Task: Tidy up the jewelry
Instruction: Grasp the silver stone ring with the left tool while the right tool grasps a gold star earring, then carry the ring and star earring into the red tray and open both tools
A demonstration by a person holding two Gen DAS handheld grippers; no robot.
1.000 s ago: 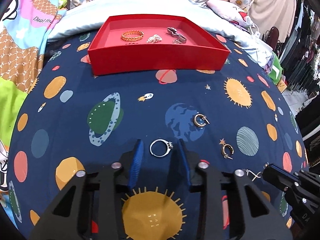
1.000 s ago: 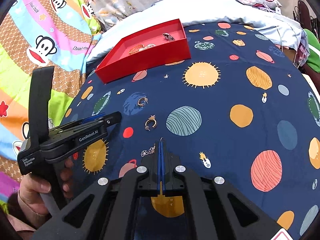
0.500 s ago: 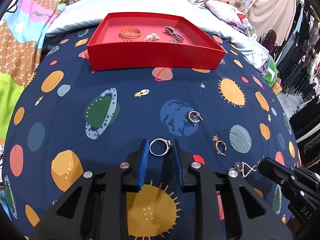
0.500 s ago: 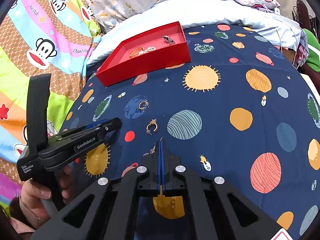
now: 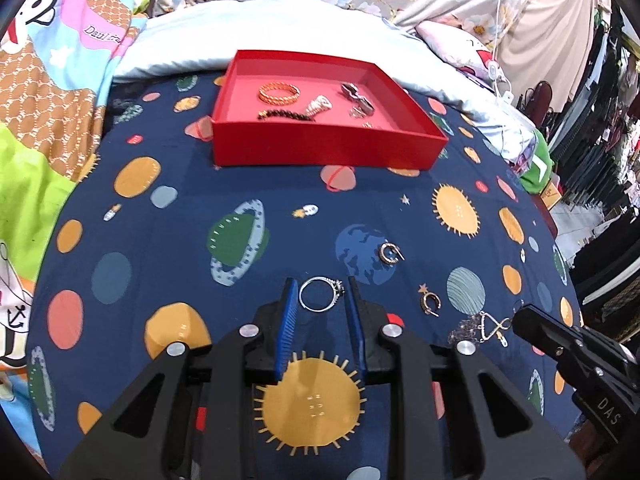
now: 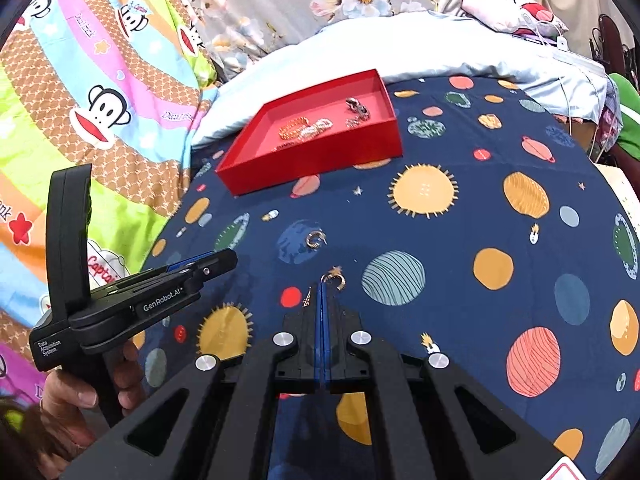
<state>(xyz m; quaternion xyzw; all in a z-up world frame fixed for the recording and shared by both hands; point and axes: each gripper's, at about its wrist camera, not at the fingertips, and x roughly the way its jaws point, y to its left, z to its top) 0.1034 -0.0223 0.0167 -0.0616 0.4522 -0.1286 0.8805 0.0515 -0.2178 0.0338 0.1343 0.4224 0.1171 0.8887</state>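
Observation:
A silver ring [image 5: 320, 293] lies on the dark blue planet-print cloth between the blue pads of my left gripper [image 5: 321, 287], which is open around it. A red tray [image 5: 328, 148] at the back holds a gold bangle [image 5: 279, 93], a dark bead bracelet and several other pieces. Two small hoop earrings [image 5: 390, 253] [image 5: 431, 303] and a chain with an infinity charm [image 5: 486, 325] lie right of the ring. My right gripper [image 6: 323, 286] is shut and empty, its tips beside a hoop earring [image 6: 335, 279]. The red tray [image 6: 320, 156] shows at the back in the right wrist view.
The cloth covers a bed with a pale blue quilt [image 5: 280, 36] behind the tray and a colourful monkey-print blanket [image 6: 100, 100] to the left. The left gripper's body and the hand holding it [image 6: 120, 308] show at the left of the right wrist view. Clothes hang at the far right.
My left gripper has narrowed around the silver ring and tilted so the tray's inside shows more. My right gripper has moved forward, closer to the hoop earring and chain.

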